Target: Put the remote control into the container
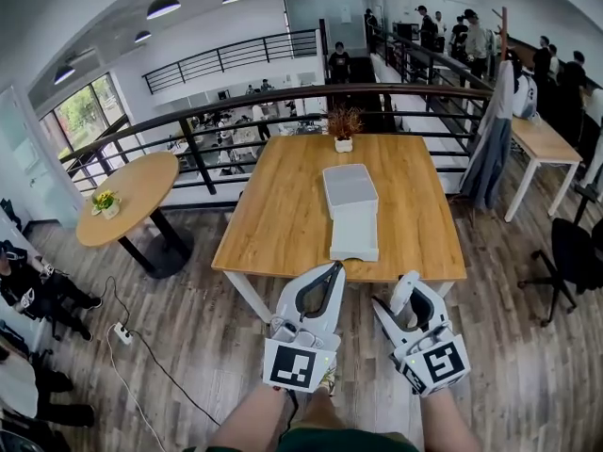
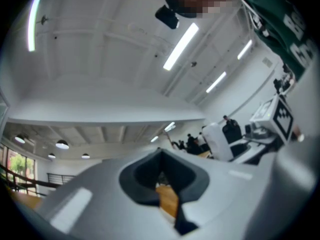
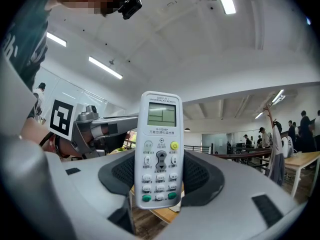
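Off the wooden surface (image 1: 283, 205), right tool (image 3: 159, 180) clamps white rectangular remote control (image 3: 160, 144) by its button end, long axis along jaws, screen end pointing outward. Left tool (image 2: 162, 176) pinched together, empty. White rectangular plastic container (image 1: 350, 188) on surface, well apart.

Bright ceiling strip lights, fisheye edges, w/ slight blur.

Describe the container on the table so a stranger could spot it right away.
Find the big square wooden table by the railing. The container is the pale, rimmed rectangular box at its middle, behind a flatter white piece and before the small potted plant.
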A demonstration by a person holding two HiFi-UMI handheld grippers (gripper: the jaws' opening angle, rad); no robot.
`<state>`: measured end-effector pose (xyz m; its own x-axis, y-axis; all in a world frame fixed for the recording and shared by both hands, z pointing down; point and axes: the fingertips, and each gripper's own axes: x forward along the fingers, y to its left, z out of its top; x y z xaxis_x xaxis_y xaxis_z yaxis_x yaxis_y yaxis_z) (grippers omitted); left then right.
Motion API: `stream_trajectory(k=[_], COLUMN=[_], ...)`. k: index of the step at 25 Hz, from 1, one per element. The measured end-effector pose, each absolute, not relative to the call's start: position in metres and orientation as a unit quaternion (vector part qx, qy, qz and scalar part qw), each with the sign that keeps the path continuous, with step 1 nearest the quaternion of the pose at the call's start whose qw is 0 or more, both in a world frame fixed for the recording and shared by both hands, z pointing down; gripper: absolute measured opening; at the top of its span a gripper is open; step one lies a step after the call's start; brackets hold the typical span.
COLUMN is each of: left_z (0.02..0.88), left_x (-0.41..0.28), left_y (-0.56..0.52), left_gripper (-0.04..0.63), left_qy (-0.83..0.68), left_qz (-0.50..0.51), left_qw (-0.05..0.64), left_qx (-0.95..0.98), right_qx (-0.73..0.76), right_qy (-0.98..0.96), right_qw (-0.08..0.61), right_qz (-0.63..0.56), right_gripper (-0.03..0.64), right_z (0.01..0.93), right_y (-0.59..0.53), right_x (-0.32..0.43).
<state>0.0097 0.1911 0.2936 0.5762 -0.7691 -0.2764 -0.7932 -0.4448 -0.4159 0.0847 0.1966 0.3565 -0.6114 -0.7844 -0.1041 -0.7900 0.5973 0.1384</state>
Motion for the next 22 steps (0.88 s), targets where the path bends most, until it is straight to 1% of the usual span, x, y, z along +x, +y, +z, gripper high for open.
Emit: stream_trajectory(k=[13,22], left_z=[0.318,0.33], left_x=[-0.012,-0.02], left_y=[0.026,-0.047], left_gripper=[0.0,0.0], left_qy=[0.447,0.434], left_qz=[0.012,0.015], left_qw=[0.241,0.222], left_qx=[-0.862,-0.873], right_qx=[-0.466,-0.476], right_qy=[0.882,0.877], right_qw=[-0.017,-0.041], right_qz=[0.067,0.038], right_gripper=[0.244,0.244], right_z=[0.376,0.398], right_y=[0.035,-0.033], right_x=[0.061,0.051])
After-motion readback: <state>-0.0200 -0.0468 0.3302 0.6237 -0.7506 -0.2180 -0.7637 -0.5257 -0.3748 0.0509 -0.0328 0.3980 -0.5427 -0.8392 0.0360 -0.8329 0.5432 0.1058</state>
